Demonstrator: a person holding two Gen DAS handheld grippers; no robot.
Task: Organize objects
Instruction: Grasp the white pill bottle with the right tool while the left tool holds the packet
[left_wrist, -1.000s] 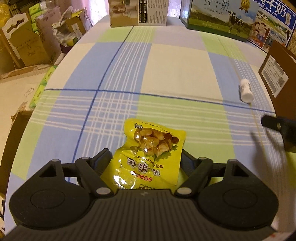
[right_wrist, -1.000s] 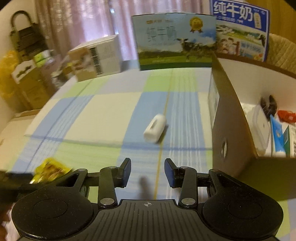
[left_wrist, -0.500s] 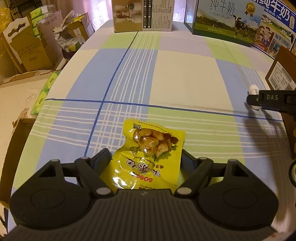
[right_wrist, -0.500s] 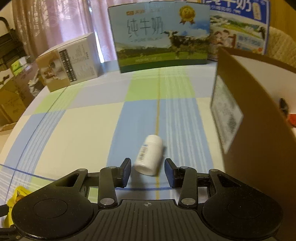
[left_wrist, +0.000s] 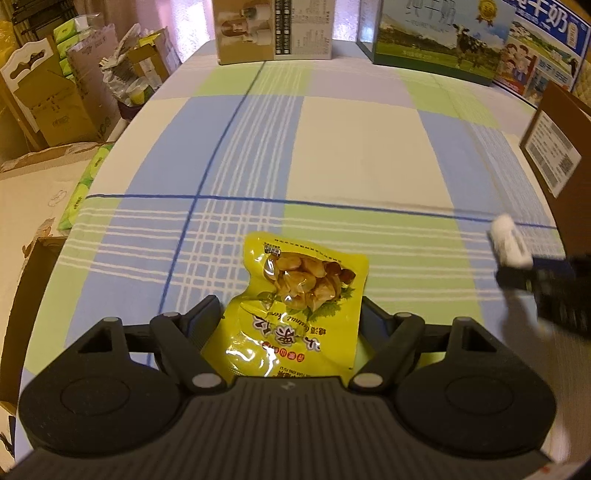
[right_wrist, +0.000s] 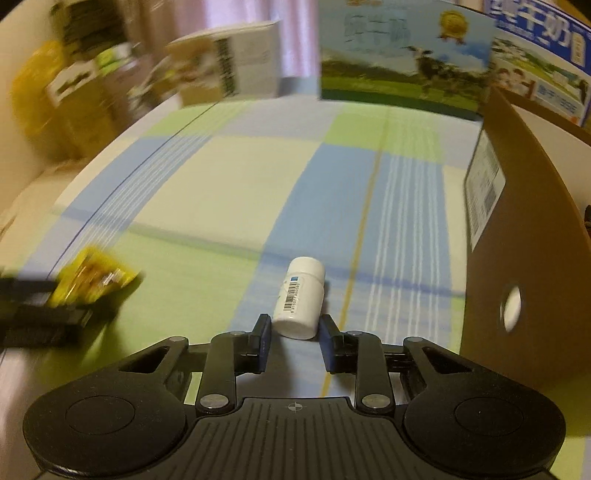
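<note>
A yellow snack packet (left_wrist: 295, 306) with nuts behind a clear window sits between the fingers of my left gripper (left_wrist: 290, 306), which is shut on its sides. In the right wrist view the packet (right_wrist: 92, 277) hangs a little above the checked tablecloth (left_wrist: 332, 147), blurred, with a shadow under it. A small white bottle (right_wrist: 299, 299) with a barcode label lies lengthwise between the pads of my right gripper (right_wrist: 295, 325), which is shut on its base. In the left wrist view the bottle (left_wrist: 509, 240) shows at the right edge, at the tip of the dark right gripper.
An open brown cardboard box (right_wrist: 517, 221) stands right of the bottle, a round hole in its side. Milk cartons (left_wrist: 436, 37) and a product box (left_wrist: 273, 29) line the table's far edge. Cardboard boxes and clutter (left_wrist: 55, 103) fill the floor beyond the left edge.
My right gripper reached the white bottle, closed its fingers on it and drew it back across the blue line. The left gripper kept hold of the packet and shifted a little.
</note>
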